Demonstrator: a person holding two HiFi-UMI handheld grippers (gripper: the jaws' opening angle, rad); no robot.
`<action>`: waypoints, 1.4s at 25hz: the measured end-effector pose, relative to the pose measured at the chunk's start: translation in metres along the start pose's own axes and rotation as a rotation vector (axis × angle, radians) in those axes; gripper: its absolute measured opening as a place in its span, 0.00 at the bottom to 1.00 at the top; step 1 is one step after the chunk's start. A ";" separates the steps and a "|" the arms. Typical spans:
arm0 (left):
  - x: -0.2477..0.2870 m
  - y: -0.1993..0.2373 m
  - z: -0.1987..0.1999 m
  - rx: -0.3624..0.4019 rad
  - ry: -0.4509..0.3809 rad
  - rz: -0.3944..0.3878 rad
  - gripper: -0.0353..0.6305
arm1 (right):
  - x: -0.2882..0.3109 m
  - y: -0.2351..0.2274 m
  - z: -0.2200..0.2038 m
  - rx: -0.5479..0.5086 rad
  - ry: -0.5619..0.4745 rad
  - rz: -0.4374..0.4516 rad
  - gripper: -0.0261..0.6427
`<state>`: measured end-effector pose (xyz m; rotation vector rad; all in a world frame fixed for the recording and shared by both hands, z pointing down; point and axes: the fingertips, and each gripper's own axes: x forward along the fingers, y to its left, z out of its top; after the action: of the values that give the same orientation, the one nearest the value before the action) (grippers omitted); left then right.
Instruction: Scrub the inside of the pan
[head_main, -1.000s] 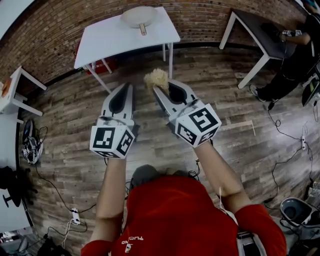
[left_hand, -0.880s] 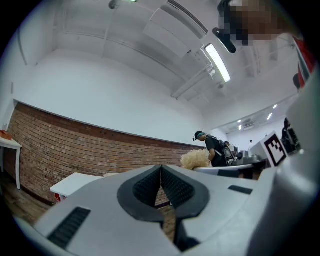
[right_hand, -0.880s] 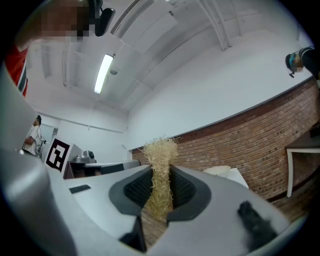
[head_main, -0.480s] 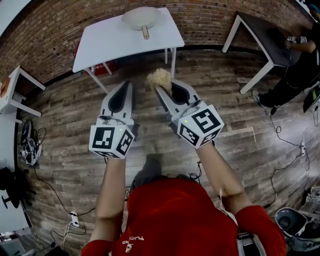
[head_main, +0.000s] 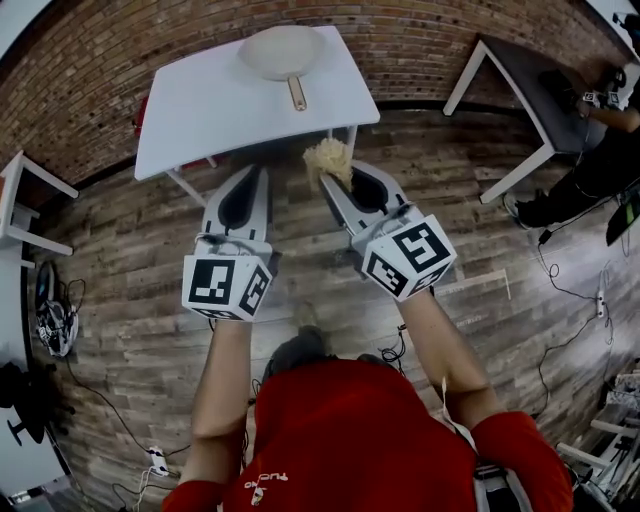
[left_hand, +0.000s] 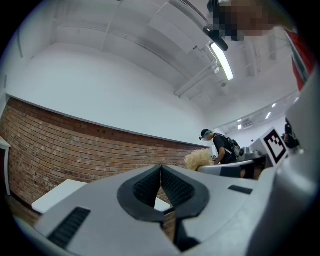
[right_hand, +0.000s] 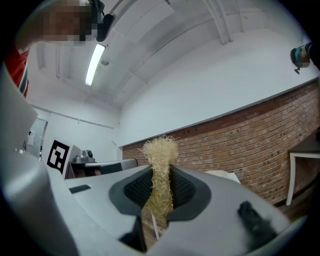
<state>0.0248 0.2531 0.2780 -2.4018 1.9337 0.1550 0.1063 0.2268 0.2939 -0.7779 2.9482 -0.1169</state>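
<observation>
A beige pan (head_main: 283, 51) with a wooden handle lies on the white table (head_main: 200, 100) ahead of me, handle toward me. My right gripper (head_main: 338, 181) is shut on a tan fibrous scrubber (head_main: 328, 158), whose tuft (right_hand: 160, 152) sticks out past the jaws in the right gripper view. The left gripper (head_main: 243, 178) is shut with nothing in it; its pads (left_hand: 150, 187) meet in the left gripper view. Both grippers hover over the wooden floor, short of the table's near edge.
A dark table (head_main: 520, 70) stands at the right with a person in black (head_main: 590, 150) beside it. White furniture (head_main: 25, 200) sits at the left. Cables (head_main: 570, 300) trail over the wooden floor. A brick wall (head_main: 100, 40) runs behind the table.
The white table and pan have come closer and lower in the head view, as I move toward them. Both grippers keep the same hold and pose.
</observation>
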 end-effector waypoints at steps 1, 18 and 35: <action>0.011 0.010 0.000 0.001 0.000 -0.006 0.08 | 0.013 -0.008 0.001 0.001 -0.006 -0.006 0.17; 0.136 0.154 -0.021 -0.047 0.003 -0.062 0.08 | 0.172 -0.094 -0.005 -0.013 0.011 -0.094 0.17; 0.256 0.232 -0.047 -0.038 0.026 -0.004 0.08 | 0.274 -0.205 -0.007 -0.030 0.063 -0.084 0.17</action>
<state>-0.1459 -0.0499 0.3009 -2.4438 1.9537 0.1635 -0.0319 -0.0864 0.3019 -0.9198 2.9825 -0.1045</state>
